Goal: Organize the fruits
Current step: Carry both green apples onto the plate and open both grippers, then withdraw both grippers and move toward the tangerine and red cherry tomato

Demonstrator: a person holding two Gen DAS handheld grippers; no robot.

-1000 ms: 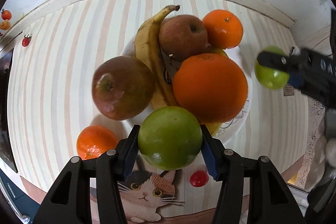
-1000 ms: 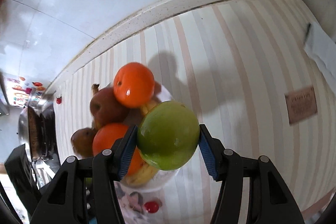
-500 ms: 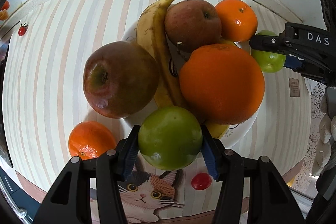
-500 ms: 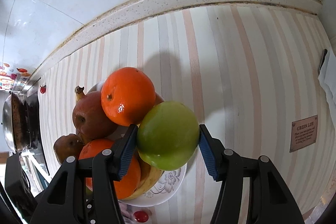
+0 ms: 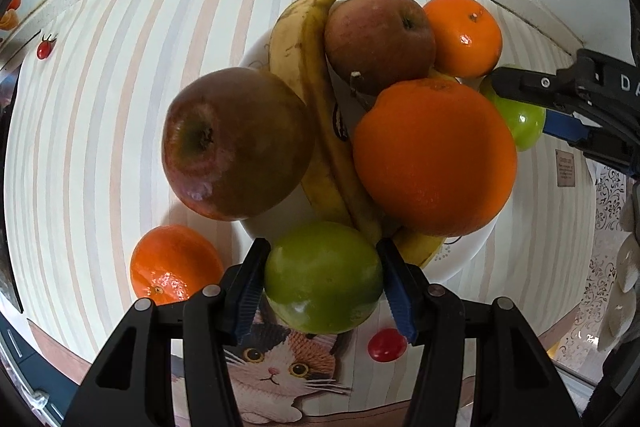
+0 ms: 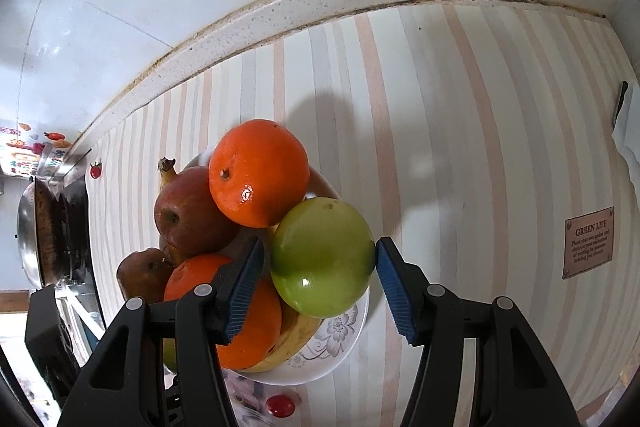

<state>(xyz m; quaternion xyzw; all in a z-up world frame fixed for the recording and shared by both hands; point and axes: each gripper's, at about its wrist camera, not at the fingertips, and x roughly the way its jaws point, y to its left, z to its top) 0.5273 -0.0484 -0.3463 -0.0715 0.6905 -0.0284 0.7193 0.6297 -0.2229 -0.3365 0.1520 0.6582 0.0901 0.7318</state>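
Looking down the left gripper (image 5: 322, 281), you are clamping a green apple (image 5: 324, 277) between both pads at the plate's (image 5: 466, 251) near edge, beside the bananas (image 5: 316, 99) and big orange (image 5: 434, 153); a tangerine (image 5: 174, 265) is lying on the table (image 5: 100, 147).

Through the right gripper (image 6: 320, 267), you are holding a second apple (image 6: 322, 261) over the plate (image 6: 340, 343); the right pad is touching it, while a thin gap is showing at the left.

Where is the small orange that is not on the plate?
In the left wrist view, the small orange lies on the striped tablecloth at lower left, beside the plate, below the big red apple.
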